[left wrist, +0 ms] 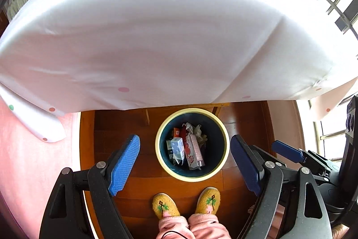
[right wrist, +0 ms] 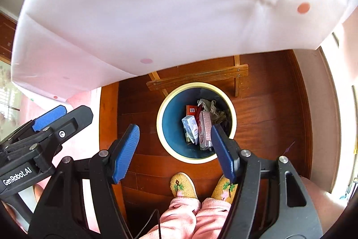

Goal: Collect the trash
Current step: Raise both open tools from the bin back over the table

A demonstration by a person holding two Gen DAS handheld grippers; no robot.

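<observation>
1. The trash bin (left wrist: 192,145) stands on the wooden floor (left wrist: 134,185), just ahead of the person's yellow slippers (left wrist: 166,205) and partly under the edge of the white dotted tablecloth (left wrist: 156,37); it is round, with a cream rim and a dark blue inside.
2. Inside it already lie a pale blue carton (left wrist: 177,147), a pink-and-white carton (left wrist: 195,152), a red packet (right wrist: 192,109) and crumpled paper (left wrist: 197,129); both cartons stand roughly on end, their long axes leaning along the bin wall.
3. The left gripper (left wrist: 185,164) hangs above the bin, its blue pads spread wide and nothing between them; the bin mouth sits almost centred in the gap, so the bin lies straight ahead and below.
4. The right gripper (right wrist: 175,149) is likewise spread wide and empty; here the bin lies ahead and a little to its right, the right-hand pad overlapping the rim in view.
5. No loose trash shows on the visible tablecloth or floor; judged from this, either the collecting is nearly done or the next piece lies out of view.
6. Both grippers hang just beside each other; the left is the better centred over the bin, though neither is clearly nearer.
</observation>
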